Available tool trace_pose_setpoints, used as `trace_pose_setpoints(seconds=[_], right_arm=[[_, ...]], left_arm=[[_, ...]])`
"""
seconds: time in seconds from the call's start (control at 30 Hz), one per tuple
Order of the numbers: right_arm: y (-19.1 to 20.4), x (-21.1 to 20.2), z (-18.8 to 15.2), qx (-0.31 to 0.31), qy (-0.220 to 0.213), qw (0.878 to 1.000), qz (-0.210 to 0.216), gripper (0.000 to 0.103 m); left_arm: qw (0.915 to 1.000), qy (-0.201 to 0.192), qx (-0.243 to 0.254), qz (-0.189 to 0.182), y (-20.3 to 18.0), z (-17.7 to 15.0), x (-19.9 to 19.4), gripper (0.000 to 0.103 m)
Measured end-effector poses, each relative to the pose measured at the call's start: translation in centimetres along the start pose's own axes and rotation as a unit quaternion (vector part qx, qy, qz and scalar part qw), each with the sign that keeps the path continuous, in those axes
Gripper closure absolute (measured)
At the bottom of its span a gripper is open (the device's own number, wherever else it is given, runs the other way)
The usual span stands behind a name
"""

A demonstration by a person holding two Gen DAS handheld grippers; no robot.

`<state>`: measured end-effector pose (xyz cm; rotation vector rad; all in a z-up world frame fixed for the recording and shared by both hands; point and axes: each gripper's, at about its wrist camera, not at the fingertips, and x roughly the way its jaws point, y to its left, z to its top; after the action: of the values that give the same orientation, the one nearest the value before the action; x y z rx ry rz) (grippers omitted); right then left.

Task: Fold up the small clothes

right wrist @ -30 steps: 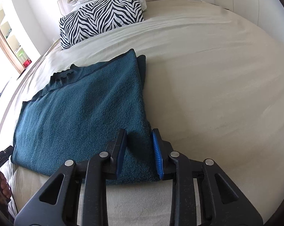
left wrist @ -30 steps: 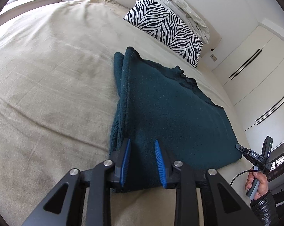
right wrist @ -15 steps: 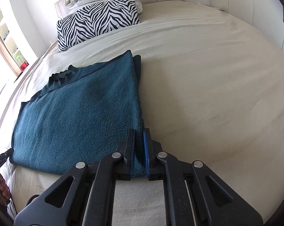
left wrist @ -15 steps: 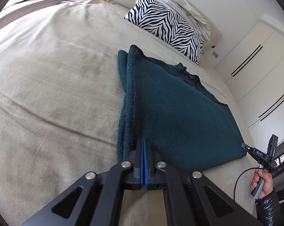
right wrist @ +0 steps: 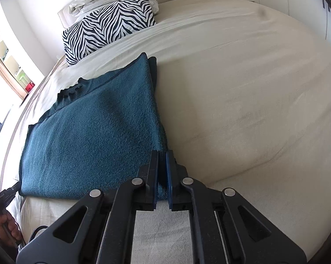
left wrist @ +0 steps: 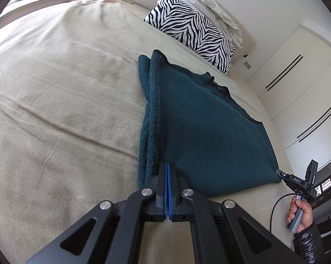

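We see one wide bed (left wrist: 55, 92) under a beige cover, and on it one teal sweater (left wrist: 205, 127) lying flat and folded, its hem at the near edge of the bed. One zebra-striped pillow (left wrist: 187, 24) sits at the far end, with one pale rumpled pillow (left wrist: 211, 6) behind it. Our two grippers tilt downward at the near hem. The left gripper (left wrist: 167, 169) has its jaws pressed together on the sweater's near left corner. The right gripper (right wrist: 162, 158) has its jaws pinching the near right corner, with teal fabric showing between them. A second ago both pairs of jaws stood apart astride the hem; they have just been closing onto it. Our right hand (left wrist: 301, 215) grips its handle, in a black sleeve.
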<state>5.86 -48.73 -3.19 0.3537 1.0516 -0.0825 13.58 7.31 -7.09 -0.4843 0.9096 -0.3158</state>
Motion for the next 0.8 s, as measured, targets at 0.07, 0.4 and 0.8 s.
trace_pose_setpoints(seconds=[0.07, 0.4, 0.8], right_arm=[[0.2, 0.0, 0.0, -0.005, 0.001, 1.0, -0.004, 0.098], [-0.3, 1.1, 0.0, 0.006, 0.028, 1.0, 0.011, 0.097], [3.0, -2.4, 3.9, 0.045, -0.015, 0.995, 0.088, 0.076]], left_arm=[[1.0, 0.001, 0.001, 0.002, 0.0, 0.0, 0.0, 0.102], [0.9998, 0.006, -0.02, -0.005, 0.9, -0.5, -0.3, 0.102], [0.9906, -0.059, 0.112, 0.053, -7.5, 4.6, -2.2, 0.061]])
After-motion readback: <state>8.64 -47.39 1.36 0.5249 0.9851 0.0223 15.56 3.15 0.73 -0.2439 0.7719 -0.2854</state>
